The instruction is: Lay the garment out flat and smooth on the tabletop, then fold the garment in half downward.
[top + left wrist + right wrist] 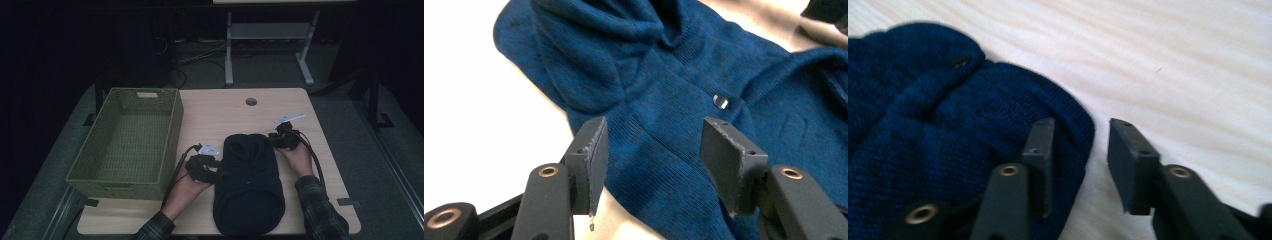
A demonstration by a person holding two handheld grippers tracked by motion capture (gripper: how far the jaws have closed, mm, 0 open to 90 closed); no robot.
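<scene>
Two grippers flank the blue knit garment (249,182): left gripper (651,160) jaws spread over its fabric, right gripper (1075,162) jaws apart straddling its edge.

A dark blue knitted garment (249,182) lies folded into a long rounded bundle on the pale wooden table, its length running from the near edge toward the middle. The knit is fine-ribbed, with soft folds gathered at the far end (a hood or collar, hard to tell which). A small dark round button (721,101) sits on its upper surface. The folded edges are thick and rounded.
</scene>
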